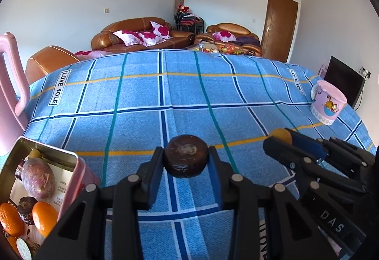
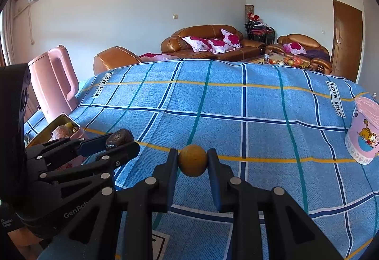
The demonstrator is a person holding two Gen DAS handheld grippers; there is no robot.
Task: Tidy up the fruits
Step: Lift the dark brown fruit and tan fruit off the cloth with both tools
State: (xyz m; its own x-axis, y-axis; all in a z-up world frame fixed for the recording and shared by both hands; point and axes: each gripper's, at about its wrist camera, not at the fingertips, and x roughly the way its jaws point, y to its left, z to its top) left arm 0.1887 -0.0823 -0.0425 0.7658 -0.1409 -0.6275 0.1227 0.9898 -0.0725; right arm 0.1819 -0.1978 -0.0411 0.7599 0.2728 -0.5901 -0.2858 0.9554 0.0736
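Our left gripper (image 1: 186, 159) pinches a dark brown fruit (image 1: 186, 158) above the table's near edge; our right gripper (image 2: 192, 163) clamps a small yellow fruit (image 2: 192, 160).

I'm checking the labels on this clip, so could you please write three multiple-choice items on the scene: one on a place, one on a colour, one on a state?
1. Where does the open tin of fruit sit?
A. by the left gripper
B. beside the cartoon cup
C. on the sofa

2. What colour is the fruit in the right gripper?
A. green
B. yellow-orange
C. red

3. What is the left gripper doing?
A. hanging open
B. lying on the cloth
C. clamped on a dark brown fruit

Key:
1 A, the tin fills the left wrist view's lower-left corner.
2 B, the small round fruit is yellow-orange.
3 C, its jaws press both sides of the dark brown fruit.
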